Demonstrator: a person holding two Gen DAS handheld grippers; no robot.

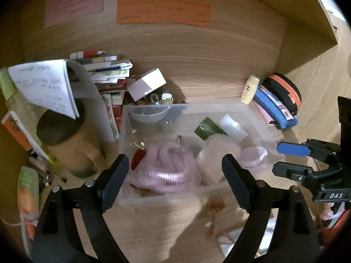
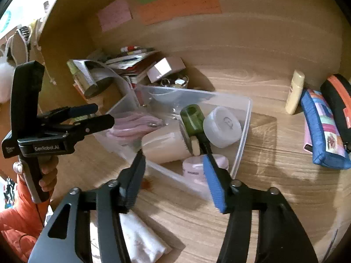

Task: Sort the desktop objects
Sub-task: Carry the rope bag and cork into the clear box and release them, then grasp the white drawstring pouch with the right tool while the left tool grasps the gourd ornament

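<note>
A clear plastic bin (image 1: 153,109) (image 2: 243,129) sits on the wooden desk. It holds a pink coiled item (image 1: 166,168) (image 2: 133,125), a cream bottle (image 1: 217,155) (image 2: 164,144), a green bottle (image 1: 206,129) (image 2: 193,118), a white jar (image 1: 233,128) (image 2: 222,127) and a pink jar (image 1: 254,156) (image 2: 193,166). My left gripper (image 1: 175,179) (image 2: 103,116) is open and empty over the bin's near edge. My right gripper (image 2: 173,179) (image 1: 283,160) is open and empty at the bin's right corner.
Books and a notepad (image 1: 43,85) are stacked at the back left beside a round tin (image 1: 61,129). A white box (image 1: 147,84) lies over shiny trinkets. A cream tube (image 2: 295,92), blue pouch (image 2: 322,133) and black-orange case (image 2: 339,100) lie right. A white bag (image 2: 140,239) lies near.
</note>
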